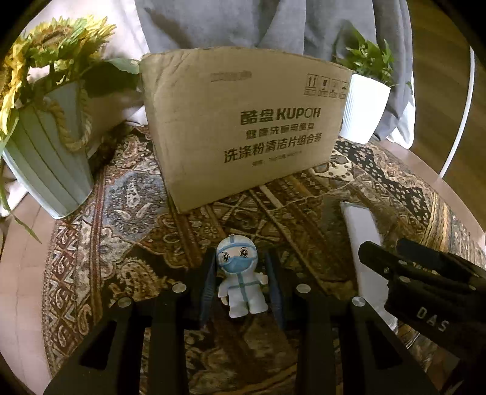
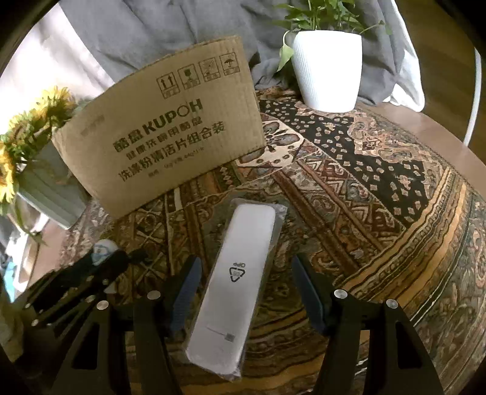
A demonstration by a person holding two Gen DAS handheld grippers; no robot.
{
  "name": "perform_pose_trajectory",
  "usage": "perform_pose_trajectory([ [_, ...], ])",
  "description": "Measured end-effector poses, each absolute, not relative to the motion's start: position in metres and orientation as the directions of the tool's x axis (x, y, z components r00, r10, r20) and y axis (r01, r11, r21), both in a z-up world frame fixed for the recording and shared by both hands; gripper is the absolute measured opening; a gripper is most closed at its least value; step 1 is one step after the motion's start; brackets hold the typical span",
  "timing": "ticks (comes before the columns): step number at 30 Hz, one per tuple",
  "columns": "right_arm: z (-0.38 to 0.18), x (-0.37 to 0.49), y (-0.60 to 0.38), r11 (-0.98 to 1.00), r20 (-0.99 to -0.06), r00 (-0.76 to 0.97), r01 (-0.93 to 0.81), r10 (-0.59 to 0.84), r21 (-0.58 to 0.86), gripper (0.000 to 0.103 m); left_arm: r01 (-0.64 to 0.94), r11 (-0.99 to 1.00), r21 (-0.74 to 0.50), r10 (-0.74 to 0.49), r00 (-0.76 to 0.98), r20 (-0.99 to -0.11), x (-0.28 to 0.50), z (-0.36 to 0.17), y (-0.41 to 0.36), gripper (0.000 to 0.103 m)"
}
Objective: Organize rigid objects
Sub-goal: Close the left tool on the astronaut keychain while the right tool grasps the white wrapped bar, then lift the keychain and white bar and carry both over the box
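Observation:
A small white figurine (image 1: 241, 278) in a protective suit and blue mask stands upright on the patterned cloth (image 1: 136, 212). My left gripper (image 1: 241, 291) is open, with one finger on each side of the figurine and a small gap to each. A long white box in clear wrap (image 2: 234, 285) lies flat on the cloth; it also shows in the left wrist view (image 1: 364, 240). My right gripper (image 2: 246, 291) is open and straddles the white box, fingers apart from it. A cardboard box (image 1: 243, 121) stands behind both objects, also in the right wrist view (image 2: 164, 130).
A pale green pot with sunflowers (image 1: 45, 164) stands at the left. A white pot with a green plant (image 2: 328, 70) stands at the back right. Grey fabric (image 1: 227, 21) hangs behind the cardboard box. The table's round edge (image 2: 440, 142) curves at the right.

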State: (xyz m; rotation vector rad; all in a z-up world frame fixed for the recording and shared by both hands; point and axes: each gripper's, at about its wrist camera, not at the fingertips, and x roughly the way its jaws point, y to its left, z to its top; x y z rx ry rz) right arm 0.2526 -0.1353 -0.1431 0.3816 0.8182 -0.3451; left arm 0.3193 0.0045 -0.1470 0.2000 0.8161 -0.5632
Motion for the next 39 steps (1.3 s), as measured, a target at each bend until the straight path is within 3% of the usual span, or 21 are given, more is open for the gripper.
perform_pose_trajectory([
  [14,-0.155,0.273,-0.116,0.868,-0.780,0.565,0.493,-0.268,0.059,0.062,0.547,0.834,-0.065,-0.426,0.566,-0.706,0.328,-0.144,0.012,0.032],
  [21,-0.154,0.269,-0.117,0.878,-0.781,0.560,0.478,-0.275,0.034,0.043,0.548,0.835,-0.059,-0.419,0.561,-0.714,0.320,-0.142,0.006,0.032],
  [39,-0.127,0.244,-0.140,0.926,-0.739,0.643,0.370,-0.200,0.071,0.042,0.485,0.867,-0.114,-0.404,0.550,-0.730,0.294,-0.129,-0.014,0.031],
])
